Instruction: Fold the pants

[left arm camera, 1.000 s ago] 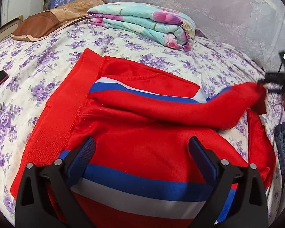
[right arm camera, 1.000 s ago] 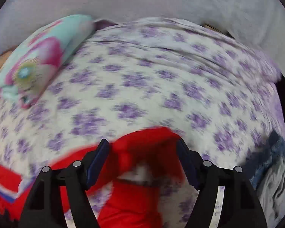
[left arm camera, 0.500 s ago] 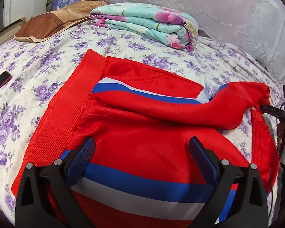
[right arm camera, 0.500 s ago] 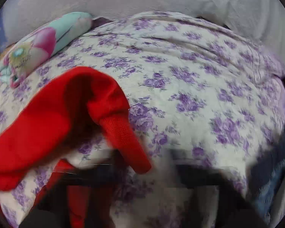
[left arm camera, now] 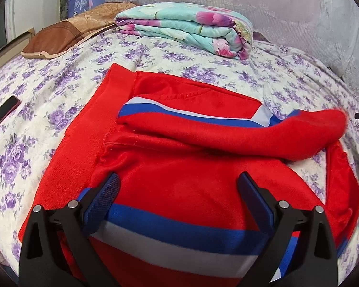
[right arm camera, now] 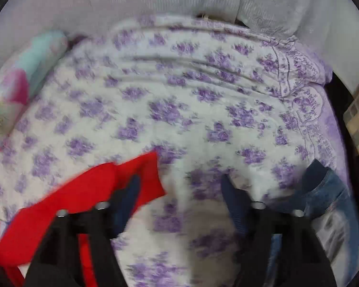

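The red pants [left arm camera: 184, 186] with blue and white side stripes lie on the flowered bed sheet [left arm camera: 47, 100]. One leg is folded back across the top, its red cuff [left arm camera: 323, 129] at the right. My left gripper [left arm camera: 178, 189] is open and hovers over the near part of the pants. My right gripper [right arm camera: 180, 191] is open and empty over the sheet, with the red cuff [right arm camera: 122, 181] lying beside and under its left finger. The right wrist view is blurred.
A folded floral quilt [left arm camera: 186, 27] and a brown pillow [left arm camera: 67, 35] lie at the far side of the bed. A dark flat object [left arm camera: 2, 114] lies at the left. Blue jeans [right arm camera: 323, 196] lie at the bed's right edge. A pale curtain [left arm camera: 251, 0] hangs behind.
My right gripper has let go of the red cuff and drawn off to the right. The folded leg has settled onto the pants. My left gripper has stayed put.
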